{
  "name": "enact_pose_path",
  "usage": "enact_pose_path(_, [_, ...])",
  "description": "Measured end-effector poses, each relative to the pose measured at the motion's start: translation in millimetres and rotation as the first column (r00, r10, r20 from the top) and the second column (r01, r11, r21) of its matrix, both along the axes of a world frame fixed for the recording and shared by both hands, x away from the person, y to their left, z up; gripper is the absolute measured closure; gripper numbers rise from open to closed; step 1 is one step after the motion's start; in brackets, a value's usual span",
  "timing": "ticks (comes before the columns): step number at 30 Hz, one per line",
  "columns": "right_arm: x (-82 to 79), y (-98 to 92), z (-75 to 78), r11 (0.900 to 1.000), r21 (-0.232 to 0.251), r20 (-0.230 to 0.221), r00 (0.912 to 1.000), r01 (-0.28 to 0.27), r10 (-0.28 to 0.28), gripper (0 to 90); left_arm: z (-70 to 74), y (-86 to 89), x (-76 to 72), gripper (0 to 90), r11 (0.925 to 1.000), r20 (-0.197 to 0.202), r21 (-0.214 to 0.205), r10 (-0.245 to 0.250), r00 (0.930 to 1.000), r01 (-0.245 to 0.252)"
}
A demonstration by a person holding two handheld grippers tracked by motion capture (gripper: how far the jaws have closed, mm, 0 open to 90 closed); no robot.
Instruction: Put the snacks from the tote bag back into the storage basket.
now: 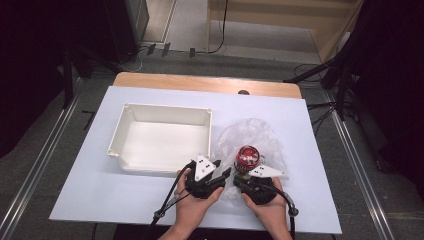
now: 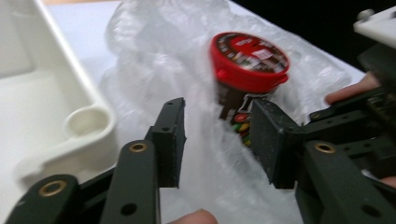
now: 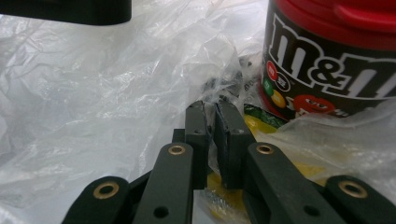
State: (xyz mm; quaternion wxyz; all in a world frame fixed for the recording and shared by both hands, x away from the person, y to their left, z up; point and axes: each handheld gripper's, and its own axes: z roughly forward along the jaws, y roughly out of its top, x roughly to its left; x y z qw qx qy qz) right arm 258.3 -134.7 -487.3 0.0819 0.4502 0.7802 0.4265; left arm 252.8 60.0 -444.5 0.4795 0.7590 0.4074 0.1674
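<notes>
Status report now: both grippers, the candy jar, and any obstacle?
Left gripper open over the plastic bag. Right gripper shut on bag film. Candy jar upright, part-wrapped in the bag. White bin to the left, apart.

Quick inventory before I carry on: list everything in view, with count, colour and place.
candy tub: one, red lid, dark printed body, upright inside the bag at the table's right front.
plastic bag: one, clear, crumpled, right of the tray.
tray: one, white, rectangular, nothing in it, left of centre.
white sheet: one, covers most of the table.
table: one, wood edge showing at the far side.
left gripper: one, black, jaws apart over the bag, nothing pinched.
right gripper: one, black, jaws closed on a fold of the bag, beside the tub.
hands: two, at the near edge.
</notes>
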Motion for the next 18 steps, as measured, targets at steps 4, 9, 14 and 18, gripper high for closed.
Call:
enact_pose_path(4, [-3.0, -2.4, 1.5, 0.9999, 0.001, 0.005, 0.9999, -0.011, 0.011, 79.9, -14.1, -5.9, 11.1, 57.5, 0.9979, -0.055, 0.063, 0.016, 0.9983, -0.012])
enact_pose_path(9, [-17.6, -24.6, 20.7, 0.9993, 0.035, 0.083, 0.9963, 0.016, -0.019, 76.3, -29.9, -8.1, 15.1, 62.3, 0.9924, -0.094, 0.117, 0.049, 0.9943, -0.038])
enact_pose_path(14, [-21.4, -55.9, 39.2, 0.9721, 0.128, 0.172, 0.9609, 0.197, -0.217, 80.7, -31.7, -7.8, 16.4, 64.7, 0.9915, -0.102, 0.124, 0.052, 0.9934, -0.039])
enact_pose_path(18, [-4.5, -55.6, 25.9, 0.9465, 0.093, 0.116, 0.9408, 0.309, -0.318, 83.9, -32.0, -7.2, 15.2, 68.8, 0.9905, -0.103, 0.128, 0.063, 0.9927, -0.049])
